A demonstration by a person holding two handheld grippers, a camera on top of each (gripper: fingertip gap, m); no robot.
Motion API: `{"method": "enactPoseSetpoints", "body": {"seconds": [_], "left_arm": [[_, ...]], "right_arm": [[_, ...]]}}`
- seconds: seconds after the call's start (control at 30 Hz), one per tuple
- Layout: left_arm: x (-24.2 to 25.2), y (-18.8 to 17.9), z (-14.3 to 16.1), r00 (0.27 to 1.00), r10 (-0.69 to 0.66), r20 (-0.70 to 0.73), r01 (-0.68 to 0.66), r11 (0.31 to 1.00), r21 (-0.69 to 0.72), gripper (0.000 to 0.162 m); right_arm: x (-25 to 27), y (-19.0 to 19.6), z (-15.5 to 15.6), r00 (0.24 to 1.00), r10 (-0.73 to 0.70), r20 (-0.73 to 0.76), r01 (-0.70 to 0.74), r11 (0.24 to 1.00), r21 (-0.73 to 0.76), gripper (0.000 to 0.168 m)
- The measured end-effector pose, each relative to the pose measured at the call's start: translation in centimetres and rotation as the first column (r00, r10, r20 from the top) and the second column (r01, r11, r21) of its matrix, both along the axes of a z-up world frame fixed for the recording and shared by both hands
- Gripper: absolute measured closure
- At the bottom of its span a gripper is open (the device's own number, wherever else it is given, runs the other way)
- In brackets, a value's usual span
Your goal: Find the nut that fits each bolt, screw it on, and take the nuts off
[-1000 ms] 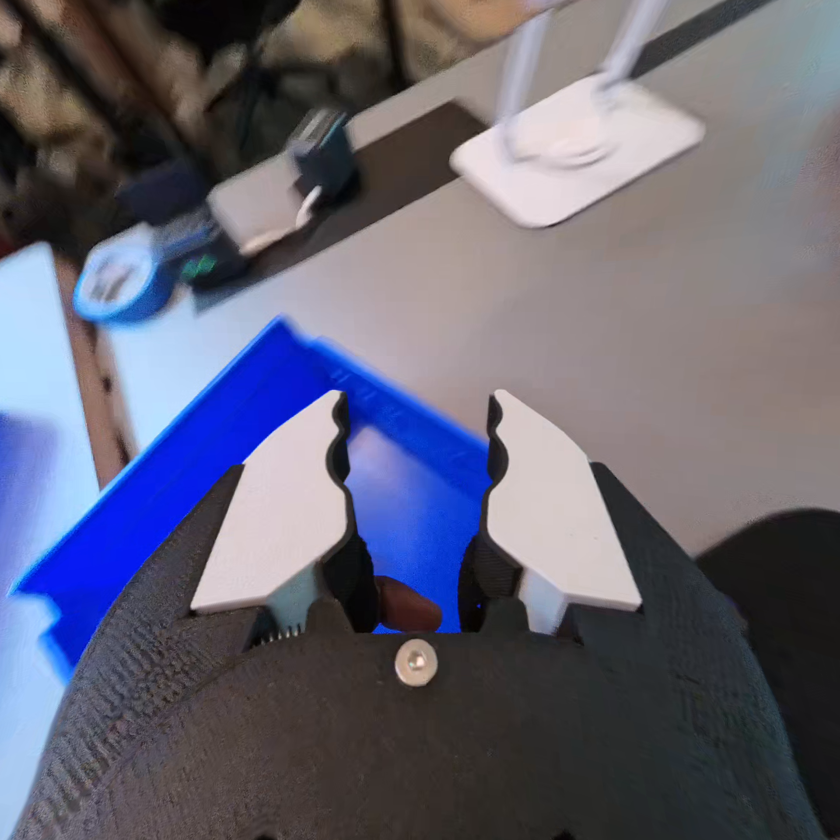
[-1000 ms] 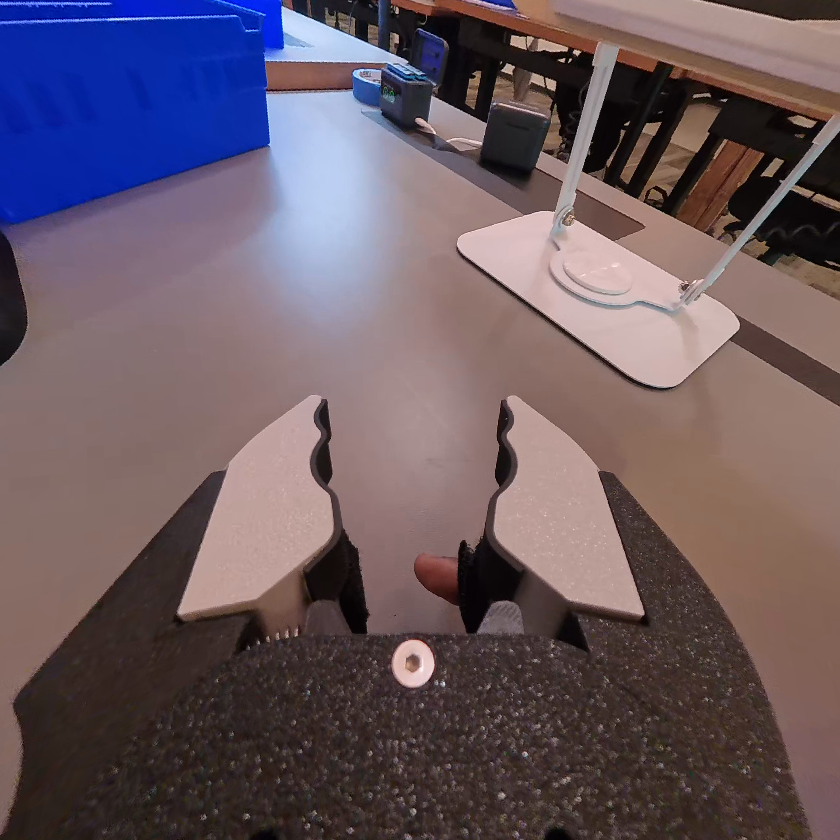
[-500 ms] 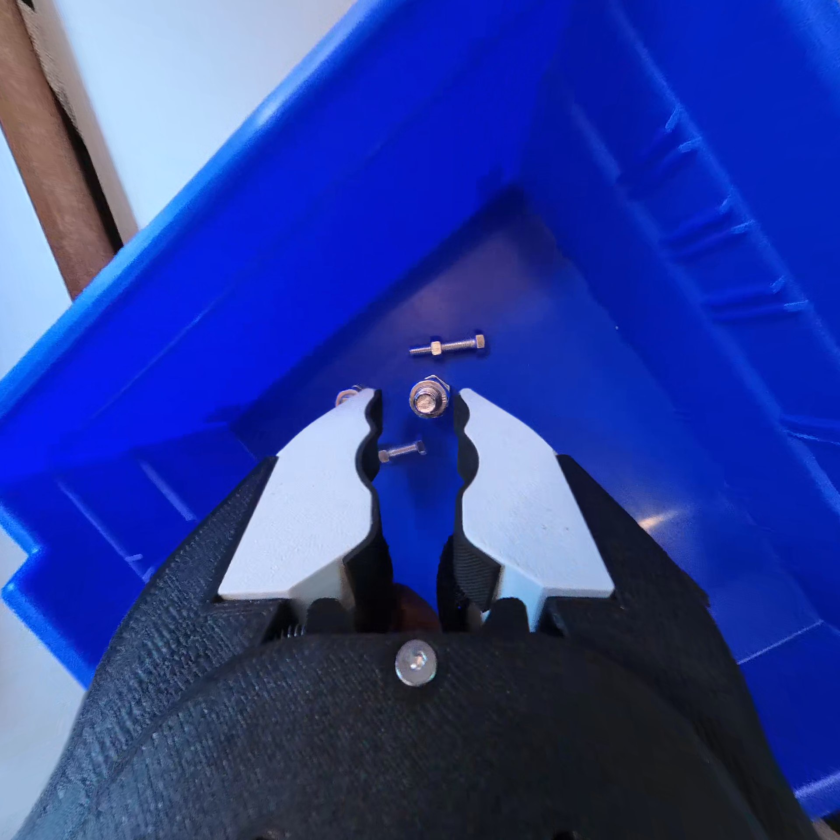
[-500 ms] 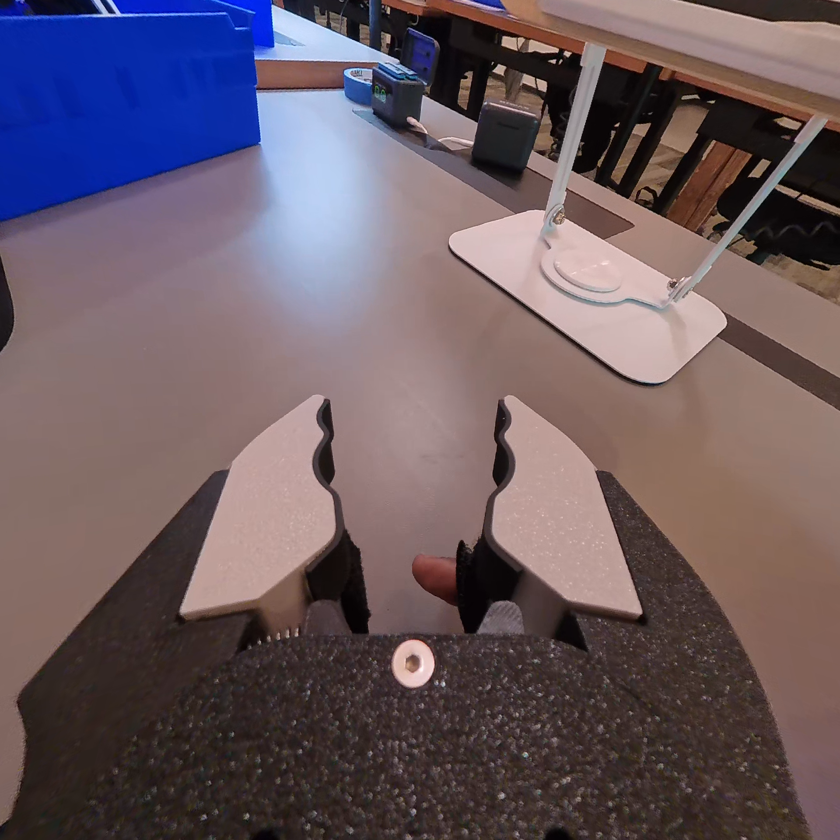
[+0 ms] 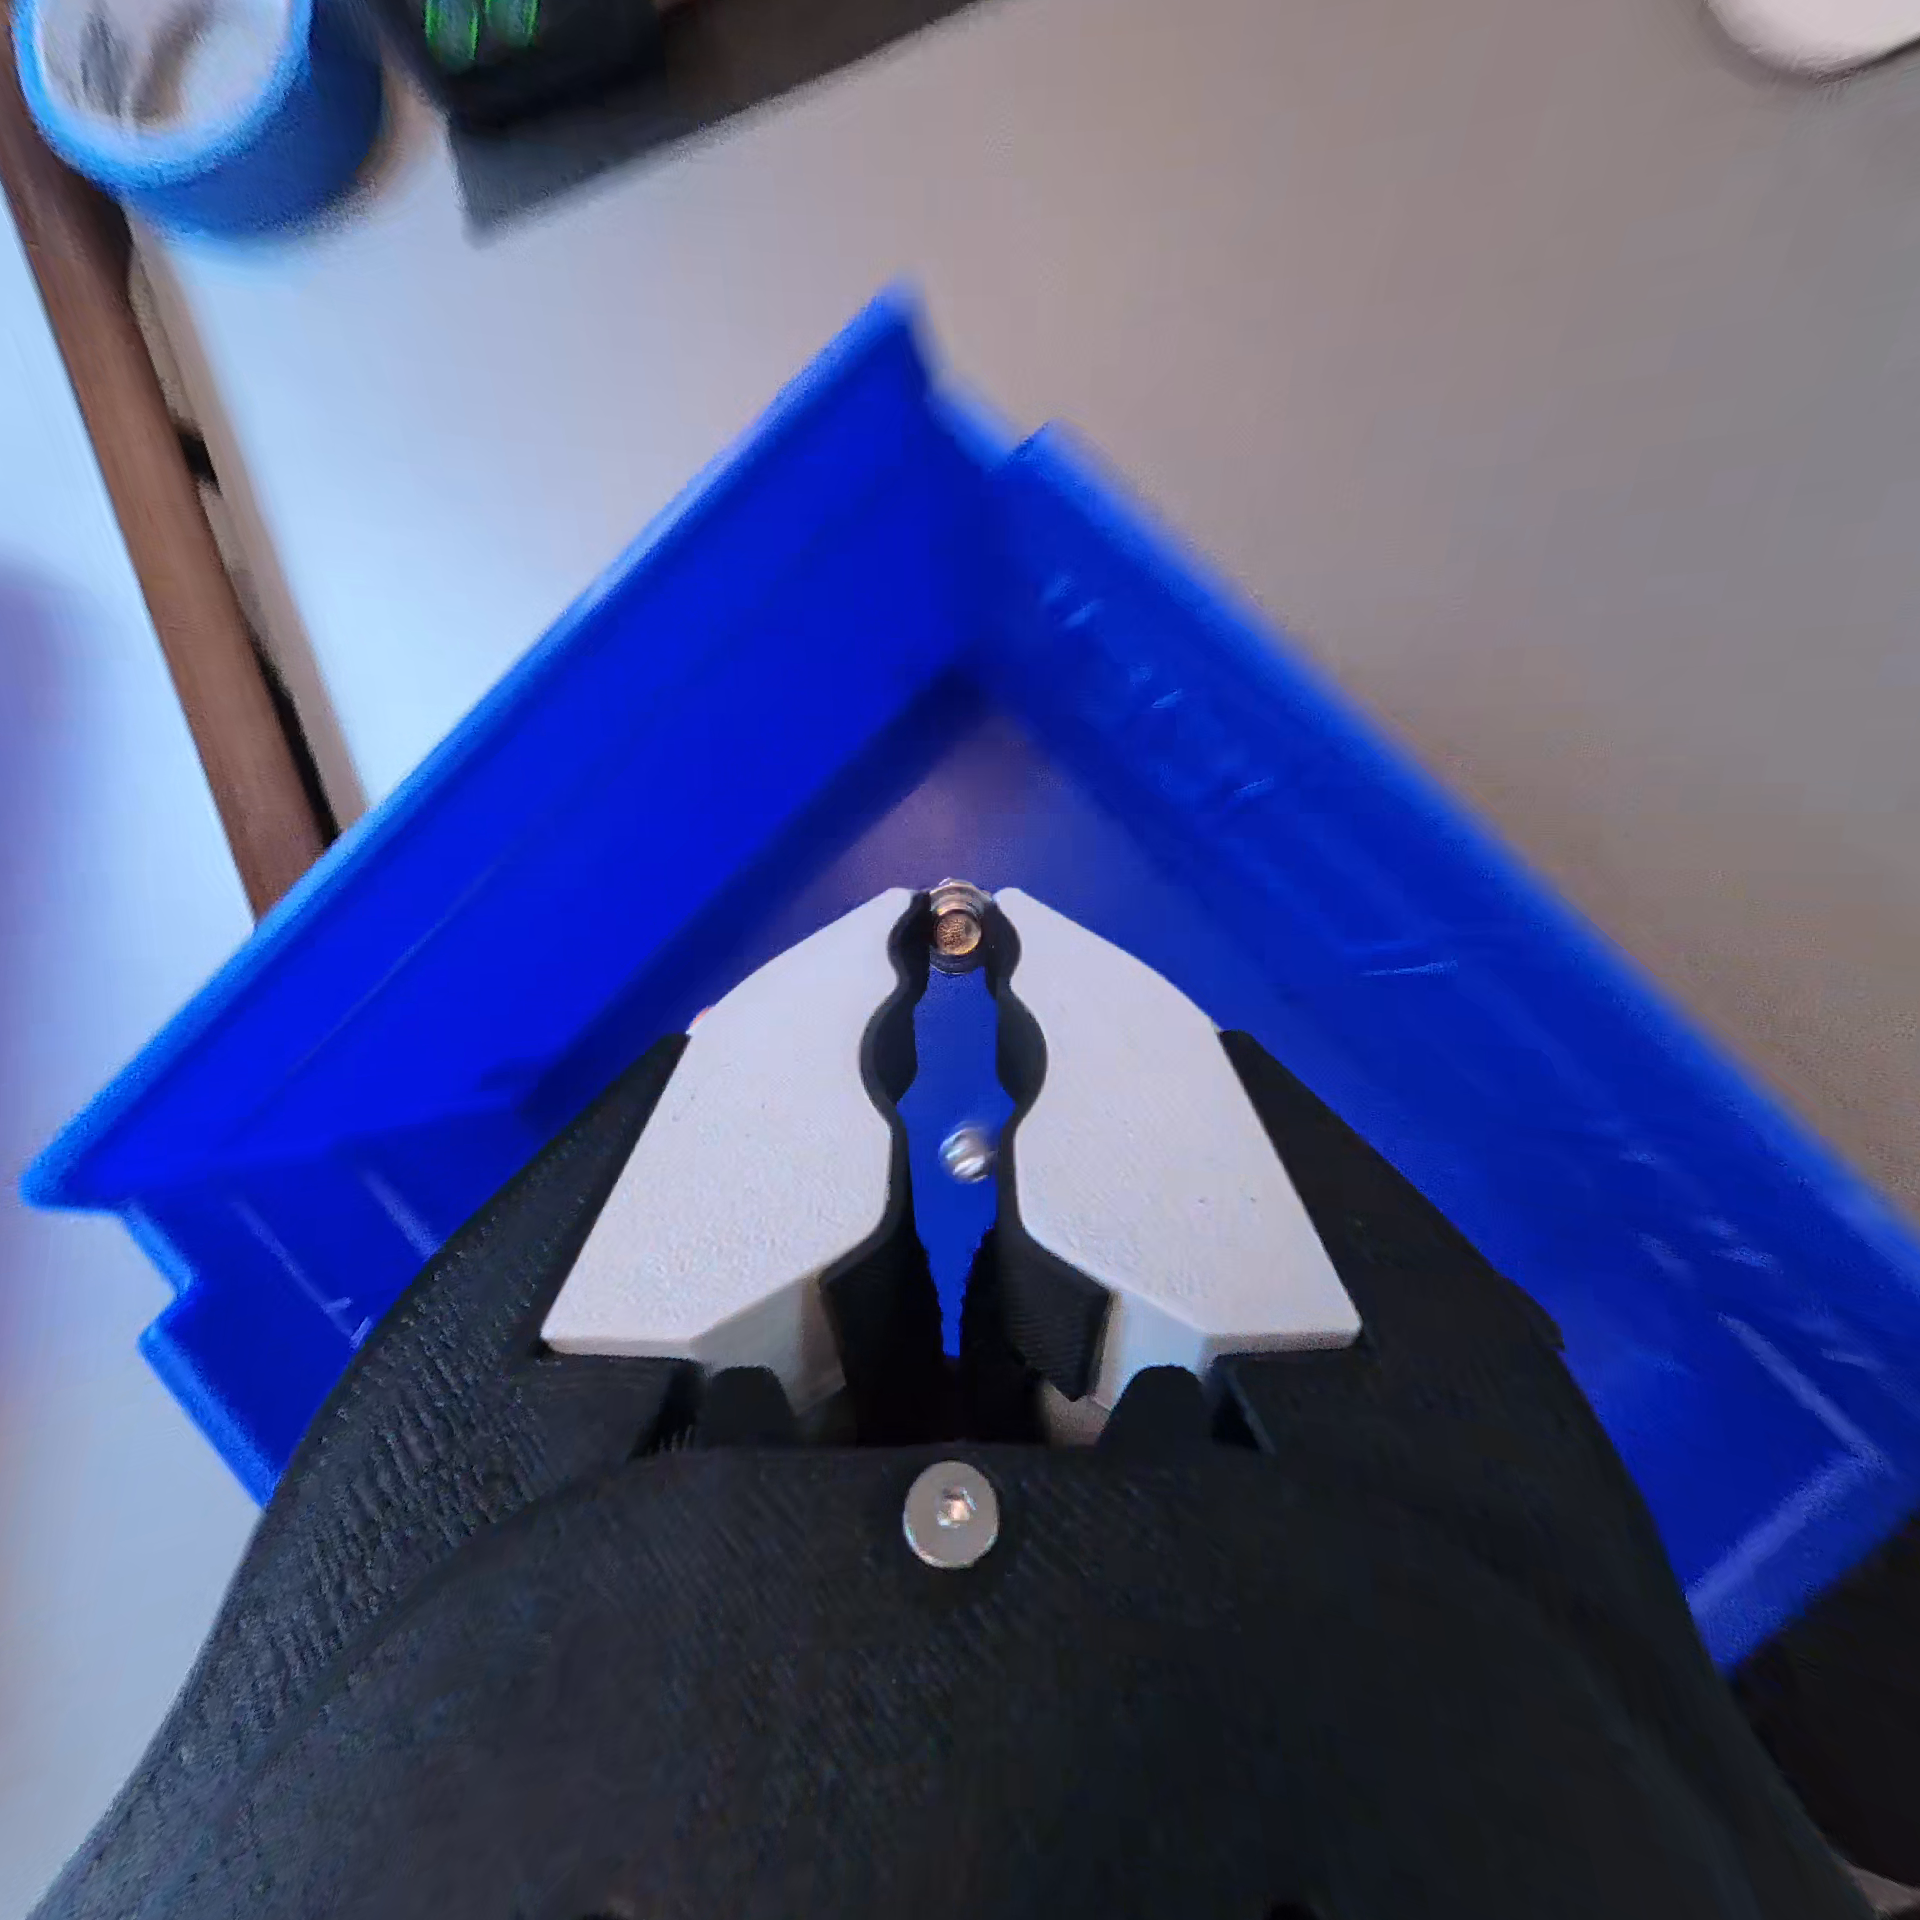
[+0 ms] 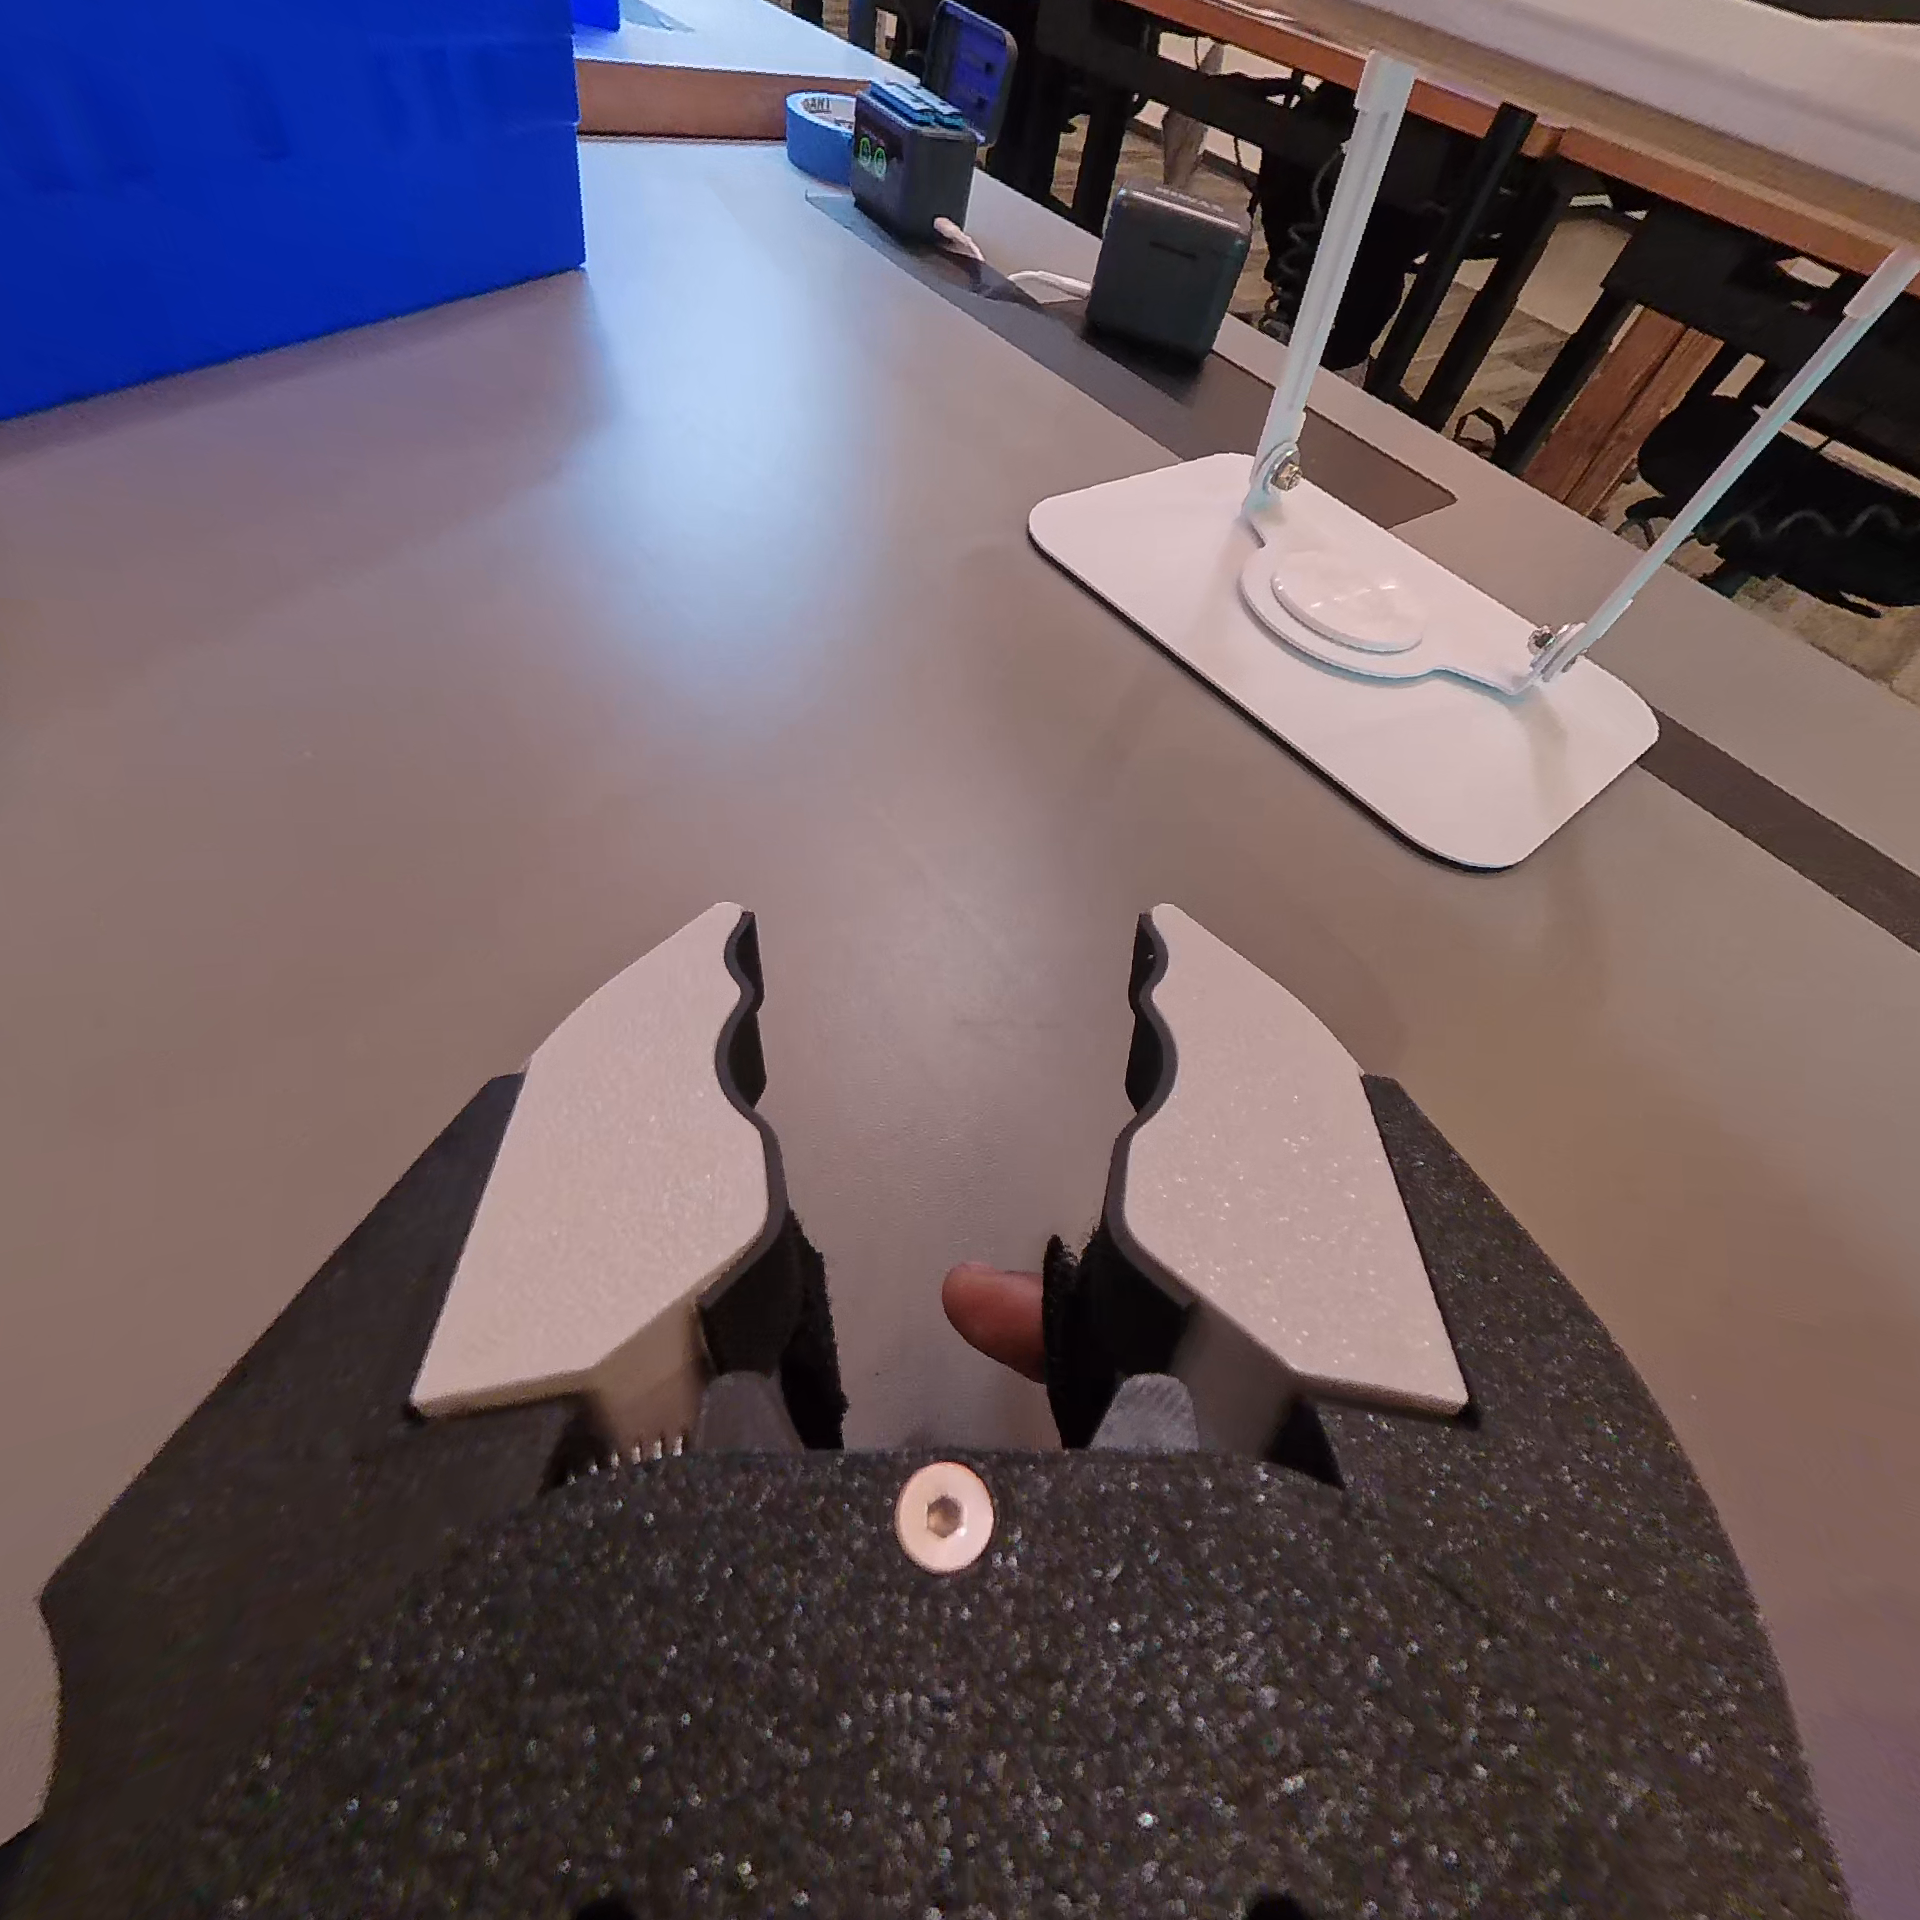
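In the left wrist view my left gripper [image 5: 957, 914] is shut on a silver bolt with a nut on it [image 5: 956, 928], pinched at the fingertips and held above the blue bin [image 5: 644, 727]. Another small bolt [image 5: 966, 1153] shows through the gap between the fingers, on the bin floor. In the right wrist view my right gripper [image 6: 945, 935] is open and empty, low over the grey table [image 6: 520, 675]. A corner of the blue bin [image 6: 281, 177] stands at the far left.
A white stand base [image 6: 1351, 665] with two thin legs sits to the right. A blue tape roll [image 5: 197, 104], also seen in the right wrist view [image 6: 816, 130], and dark small devices [image 6: 1164, 270] stand along the table's far edge. A fingertip [image 6: 992, 1320] shows behind the right fingers. The grippers' ends are close to 45 cm from one another.
My left gripper closed on the bolt with the nut and lifted it up out of the bin. The right gripper stayed open and shifted slightly over the table.
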State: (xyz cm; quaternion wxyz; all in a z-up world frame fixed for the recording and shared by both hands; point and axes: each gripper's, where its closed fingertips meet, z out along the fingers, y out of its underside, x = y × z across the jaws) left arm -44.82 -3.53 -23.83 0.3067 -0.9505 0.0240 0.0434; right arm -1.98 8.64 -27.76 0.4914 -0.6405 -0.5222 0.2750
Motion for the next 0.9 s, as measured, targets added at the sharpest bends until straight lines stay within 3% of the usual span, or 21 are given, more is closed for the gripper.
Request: {"method": "enactPoseSetpoints", "body": {"seconds": [0.1, 0.2, 0.4, 0.5, 0.67, 0.9], "left_arm": [[6.1, 1.5, 4.2, 0.983, -0.177, 0.041, 0.169, 0.973, 0.159, 0.152], [13.3, 2.3, 7.4, 0.923, -0.384, 0.035, 0.363, 0.894, 0.262, 0.152], [22.5, 3.1, 10.7, 0.81, -0.583, -0.07, 0.572, 0.756, 0.319, 0.152], [26.8, 3.8, 9.8, 0.757, -0.654, -0.022, 0.617, 0.703, 0.353, 0.152], [34.4, 4.4, 5.4, 0.646, -0.759, 0.085, 0.681, 0.623, 0.385, 0.152], [40.3, 4.9, 3.1, 0.525, -0.83, 0.188, 0.714, 0.55, 0.433, 0.152]], "right_arm": [[-0.1, -0.2, 0.2, 1.0, 0.015, -0.005, -0.014, 1.0, 0.01, 0.099], [-0.2, -0.5, 0.3, 0.999, 0.033, -0.005, -0.033, 0.999, 0.026, 0.099], [-0.5, -1.4, 1.3, 0.996, 0.086, -0.039, -0.084, 0.995, 0.046, 0.102], [-1.2, -3.2, 2.7, 0.976, 0.184, -0.118, -0.18, 0.983, 0.041, 0.108], [-1.8, -6.5, 4.4, 0.911, 0.35, -0.219, -0.352, 0.936, 0.03, 0.114], [-2.0, -7.8, 4.7, 0.877, 0.414, -0.246, -0.429, 0.903, -0.01, 0.126]]}}
